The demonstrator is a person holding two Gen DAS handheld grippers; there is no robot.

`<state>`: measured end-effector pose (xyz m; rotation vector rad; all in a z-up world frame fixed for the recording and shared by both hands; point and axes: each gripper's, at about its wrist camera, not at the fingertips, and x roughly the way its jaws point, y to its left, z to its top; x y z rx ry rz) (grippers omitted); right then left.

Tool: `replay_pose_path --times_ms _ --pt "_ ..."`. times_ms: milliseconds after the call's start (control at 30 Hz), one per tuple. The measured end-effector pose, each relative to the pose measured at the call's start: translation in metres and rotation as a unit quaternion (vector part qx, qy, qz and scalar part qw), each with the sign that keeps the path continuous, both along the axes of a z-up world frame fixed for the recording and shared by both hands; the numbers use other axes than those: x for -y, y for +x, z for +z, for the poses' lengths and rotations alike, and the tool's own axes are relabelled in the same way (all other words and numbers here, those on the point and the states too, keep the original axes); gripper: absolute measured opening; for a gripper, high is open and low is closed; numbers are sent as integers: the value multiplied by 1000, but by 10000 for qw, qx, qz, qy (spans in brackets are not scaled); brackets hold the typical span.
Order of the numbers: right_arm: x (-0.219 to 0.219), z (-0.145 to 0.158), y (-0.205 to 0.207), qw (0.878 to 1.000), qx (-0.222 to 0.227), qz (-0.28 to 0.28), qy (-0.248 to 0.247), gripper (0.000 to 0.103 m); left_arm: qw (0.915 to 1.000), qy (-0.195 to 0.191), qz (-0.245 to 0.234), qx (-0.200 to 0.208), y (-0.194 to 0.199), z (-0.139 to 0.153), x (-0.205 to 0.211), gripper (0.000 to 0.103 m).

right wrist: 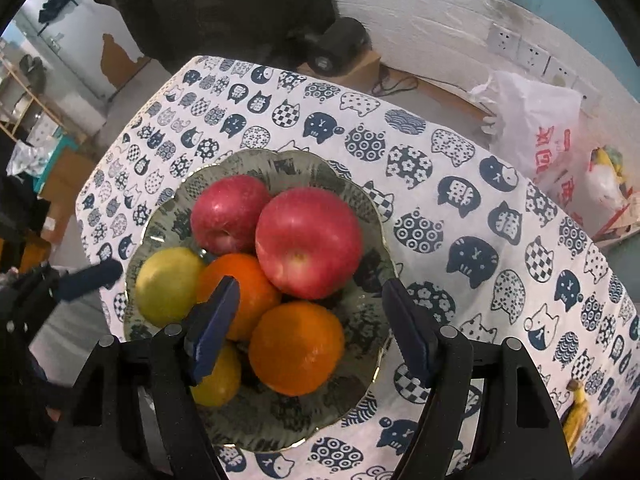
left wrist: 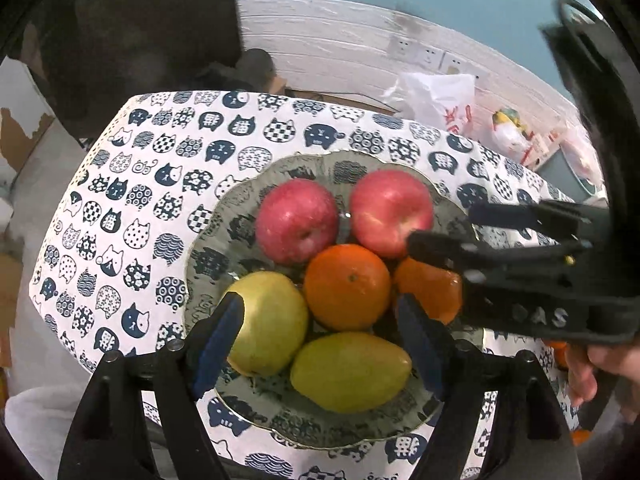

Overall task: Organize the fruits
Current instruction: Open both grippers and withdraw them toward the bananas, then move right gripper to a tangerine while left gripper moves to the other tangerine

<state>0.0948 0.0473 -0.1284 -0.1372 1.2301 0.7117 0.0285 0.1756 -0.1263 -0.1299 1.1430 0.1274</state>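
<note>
Six fruits fill the plate [left wrist: 208, 248] on the desk [left wrist: 120, 200]: two apples [right wrist: 308, 240], two oranges [right wrist: 296, 348], two pears [left wrist: 348, 372]. Left tongs [left wrist: 320, 340] hang released, a pear between their tips. Right tongs [right wrist: 312, 328] (equally spread, gripping nothing) straddle the nearer orange, with the apples just beyond.

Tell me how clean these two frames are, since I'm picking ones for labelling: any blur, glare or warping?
Left wrist view: the right gripper and the dark strap above it are motion-smeared, and the plate of fruit is sharp. Right wrist view: crisp in the centre, small highlights on the near apple. Both: strong fisheye bending of the tablecloth edges, black corners, soft even light.
</note>
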Motion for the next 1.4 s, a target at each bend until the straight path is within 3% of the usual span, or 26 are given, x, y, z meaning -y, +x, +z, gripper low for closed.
replay_pose_path --times_ms 467,867,1200,1400 --pt "36 38 -18 9992 301 -282 -5 79 9999 -102 -10 76 3 10 2 80" --pt "117 62 -44 9972 339 -588 -304 82 9977 -117 -665 67 2 22 59 80" --pt "186 42 -61 9941 -5 -904 -599 82 9868 42 -1608 -162 -6 20 133 81" --pt "213 22 -74 9928 -207 -858 -808 82 9797 -75 -1942 -493 -8 6 165 81"
